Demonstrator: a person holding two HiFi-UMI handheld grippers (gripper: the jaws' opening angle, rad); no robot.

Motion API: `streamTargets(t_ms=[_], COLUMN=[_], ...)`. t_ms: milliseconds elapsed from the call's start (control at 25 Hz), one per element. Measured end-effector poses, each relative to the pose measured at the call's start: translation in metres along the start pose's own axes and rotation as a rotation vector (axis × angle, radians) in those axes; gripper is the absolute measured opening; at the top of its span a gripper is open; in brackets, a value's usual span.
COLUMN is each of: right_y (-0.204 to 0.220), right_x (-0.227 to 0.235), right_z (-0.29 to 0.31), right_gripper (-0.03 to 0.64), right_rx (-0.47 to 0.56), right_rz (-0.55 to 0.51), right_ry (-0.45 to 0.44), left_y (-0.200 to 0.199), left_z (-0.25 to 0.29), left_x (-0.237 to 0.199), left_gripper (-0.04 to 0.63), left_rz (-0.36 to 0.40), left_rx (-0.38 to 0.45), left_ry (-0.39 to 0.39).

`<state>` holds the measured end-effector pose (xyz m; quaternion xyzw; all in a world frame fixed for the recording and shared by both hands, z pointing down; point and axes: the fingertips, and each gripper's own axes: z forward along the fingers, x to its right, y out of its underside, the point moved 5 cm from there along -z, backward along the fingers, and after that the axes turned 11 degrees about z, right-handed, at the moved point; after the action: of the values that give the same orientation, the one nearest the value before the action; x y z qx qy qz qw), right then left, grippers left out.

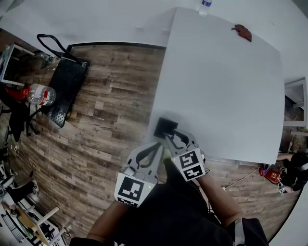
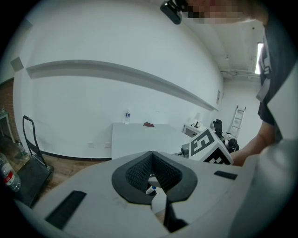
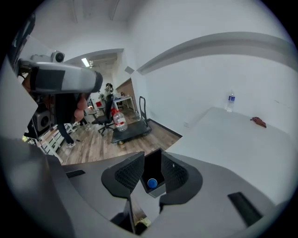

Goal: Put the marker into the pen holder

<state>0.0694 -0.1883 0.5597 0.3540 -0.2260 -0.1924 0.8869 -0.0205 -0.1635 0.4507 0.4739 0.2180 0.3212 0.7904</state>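
— Marker [image 3: 152, 183]: which way does it point?
— Upright, with its long axis roughly vertical and the blue cap on top. The right gripper view looks almost straight down on the cap, so only that blue disc shows and the barrel is hidden.
— Where is it?
— Inside the pen holder [image 3: 153, 166], a black square tube on the near left corner of the white table [image 1: 226, 96].
— And the claws?
— The right gripper [image 3: 153, 154] has its jaws spread, with the holder framed in the gap. Whether the pads touch its walls I cannot tell. The left gripper [image 2: 151, 154] has its tips pressed together and pinches nothing. Through the hollow behind its tips a small blue-tipped thing shows, too small to be sure of.
— From the head view?
— Both grippers sit side by side at that corner, the right one's tips at the holder.
— The room?
— There is a wood-plank floor [image 1: 110, 105] and a white wall [image 1: 96, 19]. A black cart [image 1: 67, 84] stands on the floor at the left, with a large water bottle [image 1: 41, 94] just beside it. At the table's far edge are a small bottle [image 1: 205, 6] and a reddish-brown object [image 1: 243, 32], both well apart from the holder. What the object is cannot be made out.
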Motion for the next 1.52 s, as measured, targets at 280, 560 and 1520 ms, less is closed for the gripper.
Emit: streamTargets(t_ms=[280, 560, 1520], right_y=[-0.024, -0.05, -0.056], right_x=[-0.016, -0.047, -0.132], right_z=[-0.03, -0.073, -0.176], right_gripper=[0.097, 0.06, 0.015], right_rx=[0.109, 0.233, 0.489], right_rz=[0.064, 0.079, 0.001], right_ry=[-0.003, -0.02, 0.078], left_y=[-0.005, -0.013, -0.026], left_z=[-0.01, -0.03, -0.11], left_x=[0.004, 0.008, 0.042], left_gripper=[0.006, 0.006, 0.006], left_rz=[0.037, 0.06, 0.094], left_rx=[0.036, 0.094, 0.259], left_ry=[0.032, 0.065, 0.133])
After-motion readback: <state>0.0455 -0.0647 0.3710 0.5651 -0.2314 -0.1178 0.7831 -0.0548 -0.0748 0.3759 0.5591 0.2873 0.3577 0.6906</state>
